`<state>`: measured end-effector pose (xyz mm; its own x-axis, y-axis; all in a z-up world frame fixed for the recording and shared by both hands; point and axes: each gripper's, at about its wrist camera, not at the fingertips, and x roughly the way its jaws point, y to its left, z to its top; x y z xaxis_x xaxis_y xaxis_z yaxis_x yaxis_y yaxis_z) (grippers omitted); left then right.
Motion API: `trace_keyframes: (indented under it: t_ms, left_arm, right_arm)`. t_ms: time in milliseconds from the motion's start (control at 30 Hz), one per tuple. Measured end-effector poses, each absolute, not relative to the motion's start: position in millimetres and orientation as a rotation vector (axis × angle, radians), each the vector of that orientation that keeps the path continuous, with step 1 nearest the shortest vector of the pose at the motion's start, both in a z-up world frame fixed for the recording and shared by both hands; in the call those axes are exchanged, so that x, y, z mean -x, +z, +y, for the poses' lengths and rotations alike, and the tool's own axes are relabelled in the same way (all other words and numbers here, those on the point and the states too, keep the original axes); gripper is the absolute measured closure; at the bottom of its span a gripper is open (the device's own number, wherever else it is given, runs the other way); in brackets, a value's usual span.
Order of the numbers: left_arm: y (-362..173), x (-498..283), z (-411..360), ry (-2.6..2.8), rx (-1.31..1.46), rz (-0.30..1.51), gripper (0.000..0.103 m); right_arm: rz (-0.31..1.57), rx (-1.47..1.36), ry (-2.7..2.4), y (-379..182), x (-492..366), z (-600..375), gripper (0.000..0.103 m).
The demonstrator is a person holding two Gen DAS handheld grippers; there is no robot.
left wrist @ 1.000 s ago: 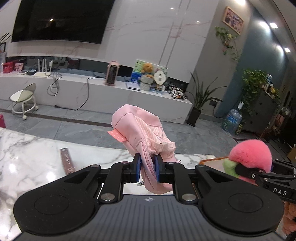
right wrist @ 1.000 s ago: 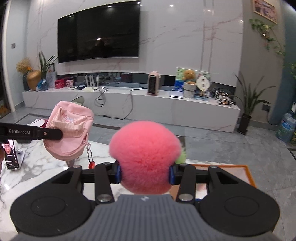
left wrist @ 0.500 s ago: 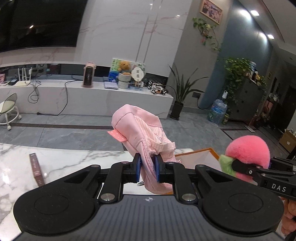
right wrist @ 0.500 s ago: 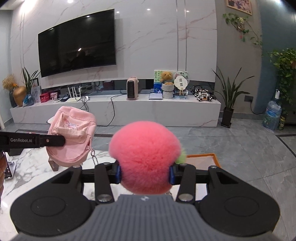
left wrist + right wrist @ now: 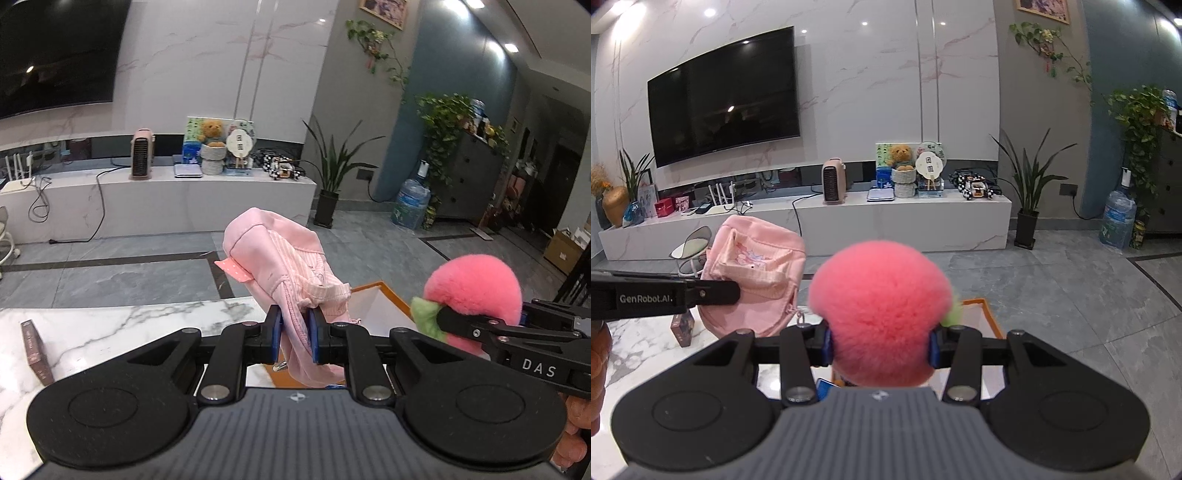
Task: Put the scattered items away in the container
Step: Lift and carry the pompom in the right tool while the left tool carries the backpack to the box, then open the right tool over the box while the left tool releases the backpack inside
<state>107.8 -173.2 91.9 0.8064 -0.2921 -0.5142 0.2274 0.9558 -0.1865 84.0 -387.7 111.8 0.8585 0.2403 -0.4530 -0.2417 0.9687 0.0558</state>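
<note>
My left gripper point(image 5: 294, 338) is shut on a small pink fabric backpack point(image 5: 284, 266), held up above the marble table. From the right wrist the same backpack point(image 5: 753, 273) hangs at the left, pinched by the left gripper's black fingers point(image 5: 713, 293). My right gripper point(image 5: 881, 349) is shut on a fluffy pink plush peach point(image 5: 882, 306) with a green leaf. In the left wrist view that peach point(image 5: 474, 288) floats at the right. An orange-rimmed white container point(image 5: 376, 302) lies below and just beyond both held things, its rim point(image 5: 991, 317) mostly hidden behind the peach.
A brown box point(image 5: 37, 350) lies on the white marble table point(image 5: 110, 332) at the left; the same box point(image 5: 681, 328) shows below the backpack. Beyond the table edge is grey tiled floor, a long TV bench point(image 5: 849, 221), a small chair point(image 5: 690, 247) and potted plants.
Both grippers have swept sideways with their loads, so the room has slid left in both views. The orange-rimmed container now shows closer beneath the backpack and peach. Grips unchanged.
</note>
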Motion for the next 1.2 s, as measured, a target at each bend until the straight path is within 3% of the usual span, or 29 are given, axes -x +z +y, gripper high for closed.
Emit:
trace_keyframes:
  t_ms: [1200]
  left_arm:
    - [53.5,-145.0,-250.6,-0.355,0.058,0.650,0.085]
  right_arm:
    - [0.569,-0.001,0.096,63.1,-129.3,-429.0,0.056]
